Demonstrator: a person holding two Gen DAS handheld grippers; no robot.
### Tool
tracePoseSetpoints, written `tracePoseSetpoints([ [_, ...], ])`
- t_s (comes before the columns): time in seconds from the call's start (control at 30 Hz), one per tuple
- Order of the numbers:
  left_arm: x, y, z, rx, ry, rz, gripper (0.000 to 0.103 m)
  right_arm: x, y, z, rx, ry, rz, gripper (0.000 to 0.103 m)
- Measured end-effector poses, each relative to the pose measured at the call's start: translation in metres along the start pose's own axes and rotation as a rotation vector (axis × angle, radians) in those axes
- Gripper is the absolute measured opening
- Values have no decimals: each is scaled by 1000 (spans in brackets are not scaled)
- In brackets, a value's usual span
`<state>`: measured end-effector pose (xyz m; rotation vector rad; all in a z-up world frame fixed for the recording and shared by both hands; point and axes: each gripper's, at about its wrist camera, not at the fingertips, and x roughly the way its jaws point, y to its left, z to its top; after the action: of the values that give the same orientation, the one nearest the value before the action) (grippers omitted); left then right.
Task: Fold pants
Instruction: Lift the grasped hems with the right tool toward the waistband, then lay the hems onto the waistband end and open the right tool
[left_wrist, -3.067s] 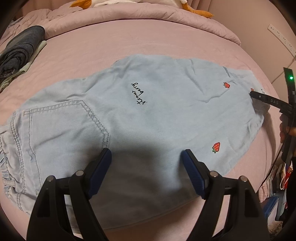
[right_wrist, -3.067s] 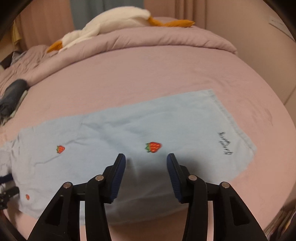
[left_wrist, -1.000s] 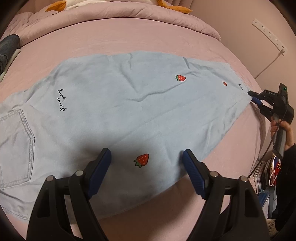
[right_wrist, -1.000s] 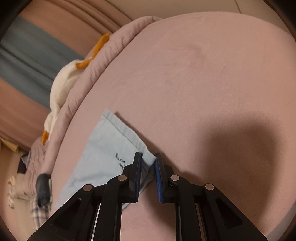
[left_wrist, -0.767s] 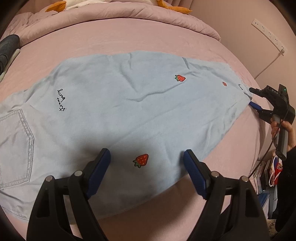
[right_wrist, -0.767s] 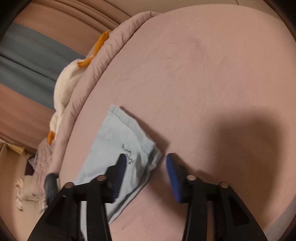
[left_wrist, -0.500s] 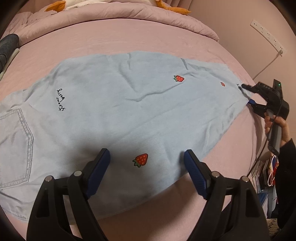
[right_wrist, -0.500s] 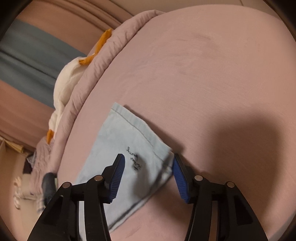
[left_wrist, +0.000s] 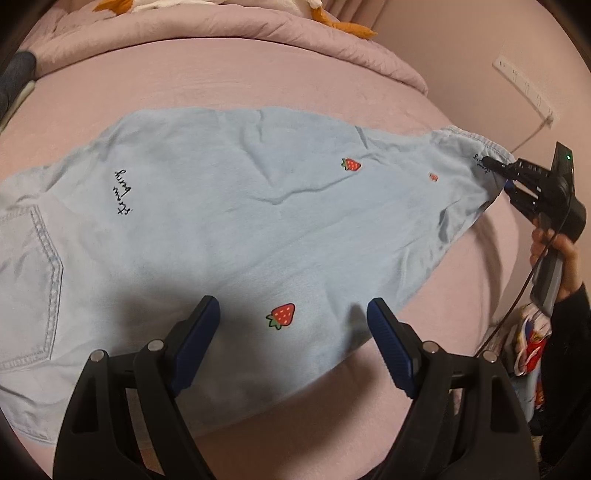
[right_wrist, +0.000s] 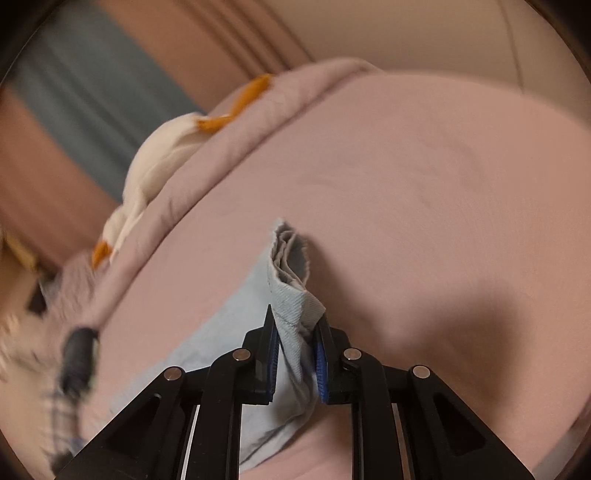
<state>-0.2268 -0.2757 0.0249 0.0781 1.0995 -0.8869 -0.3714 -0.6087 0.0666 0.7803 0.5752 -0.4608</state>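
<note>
Pants (left_wrist: 229, 236) of pale blue fabric are spread across the pink bed (left_wrist: 258, 77), as seen in the left wrist view, with the back pocket (left_wrist: 29, 280) at nine o'clock and the hem end drawn out toward two o'clock. Small strawberry patches (left_wrist: 281, 315) and a line of dark script (left_wrist: 123, 192) are shown on the cloth only in this view. The left gripper (left_wrist: 293, 319) is held just above the near edge of the fabric at six o'clock, its blue pads (left_wrist: 195, 339) standing wide apart with nothing between them. At three o'clock the right gripper (left_wrist: 496, 173) is seen from outside, gripped by a hand (left_wrist: 565, 258) in a dark sleeve, its tips at the hem corner.

What the pads do to the cloth is given by the right wrist view alone: the jaws of the right gripper (right_wrist: 295, 332) are closing, and the bunched hem of the pants (right_wrist: 291, 291) is clamped between them and raised off the bed (right_wrist: 424, 184), folds standing up at twelve o'clock from the tips. A rolled pink duvet (right_wrist: 221, 155) and a white and orange plush toy (right_wrist: 155, 155) are shown blurred at ten o'clock. A wall power strip (left_wrist: 524, 88) appears at two o'clock in the left wrist view only.
</note>
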Motion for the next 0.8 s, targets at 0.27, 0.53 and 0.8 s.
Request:
tracePoseSetpoints([
  [0.27, -28, 29, -9, -105, -58, -48, 82, -14, 80, -23, -276, -28, -7, 18],
  [0.53, -46, 47, -19, -131, -86, -28, 82, 3, 136, -56, -446, 13, 20, 18],
  [0.8, -68, 83, -30, -227, -138, -18, 82, 17, 181, -111, -572, 76, 78, 18],
])
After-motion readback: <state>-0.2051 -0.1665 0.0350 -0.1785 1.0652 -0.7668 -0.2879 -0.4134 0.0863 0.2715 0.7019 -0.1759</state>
